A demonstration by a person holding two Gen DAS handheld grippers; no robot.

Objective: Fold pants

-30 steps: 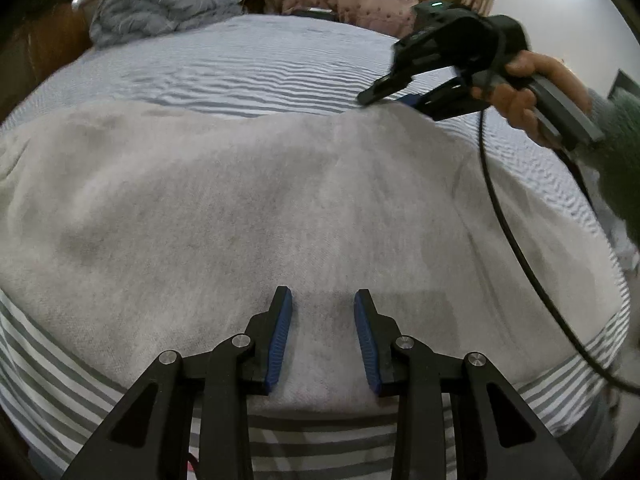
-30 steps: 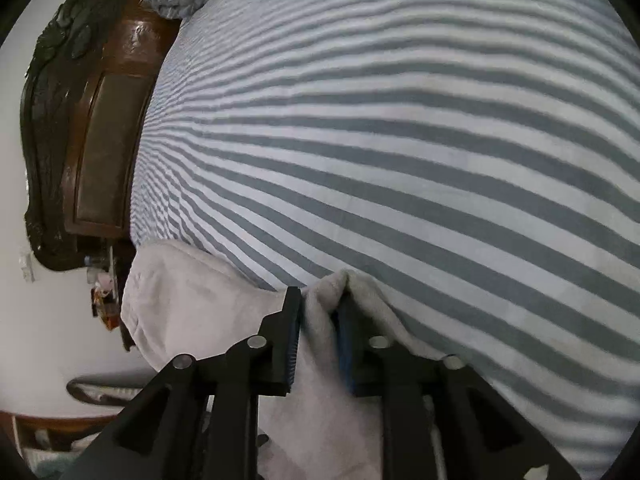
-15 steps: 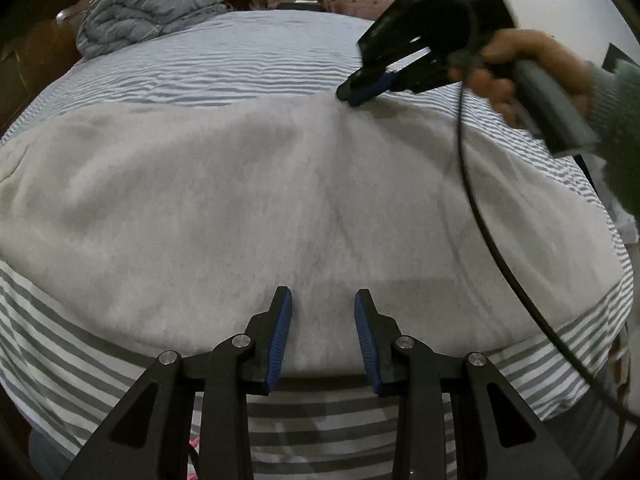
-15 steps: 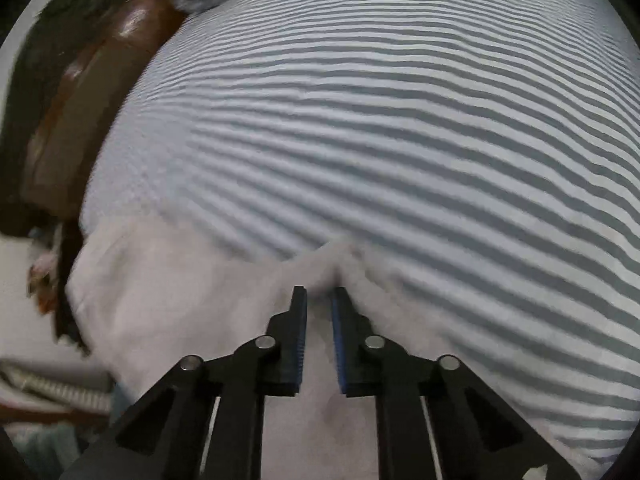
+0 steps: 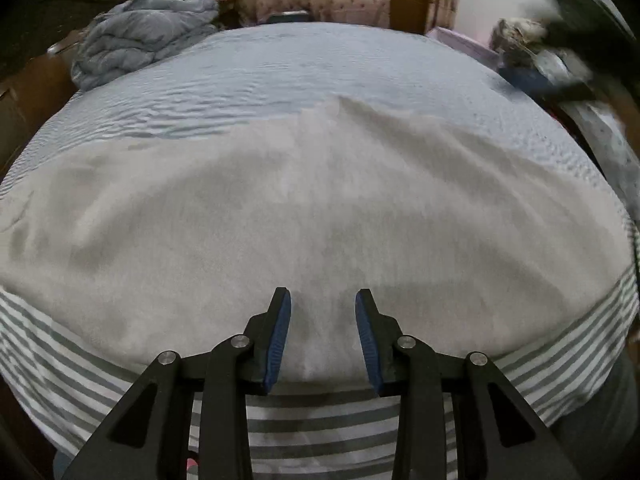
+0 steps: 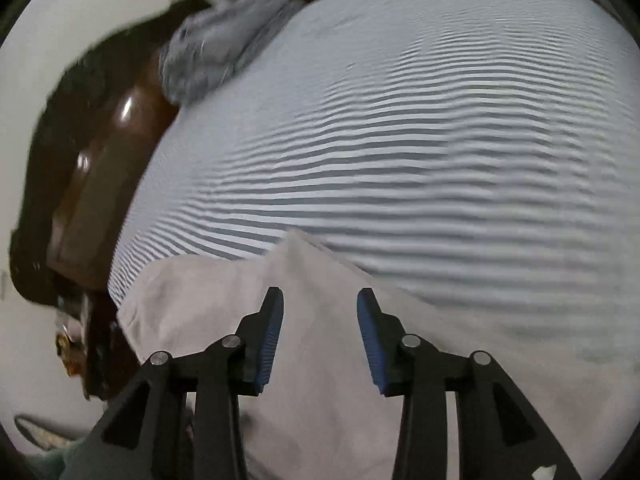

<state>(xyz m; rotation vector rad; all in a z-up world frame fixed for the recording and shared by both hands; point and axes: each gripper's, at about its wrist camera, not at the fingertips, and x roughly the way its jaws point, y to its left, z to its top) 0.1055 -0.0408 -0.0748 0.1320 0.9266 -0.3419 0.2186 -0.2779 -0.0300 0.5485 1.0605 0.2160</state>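
Pants lie spread on the striped bed ahead of both your tongs. Your left gripper stands apart over their near edge, clamping nothing; your right gripper is opening, nothing pinched between its pads.

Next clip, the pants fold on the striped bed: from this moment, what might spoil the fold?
1. The far edge of the pants stands up in a small peak where the cloth was pinched; it may settle as a crease instead of lying flat.
2. The right claw is opening with nothing gripped, so that edge is loose on the striped sheet and could slide.
3. The left claw hovers open over the near edge, holding nothing, so nothing anchors the pants.
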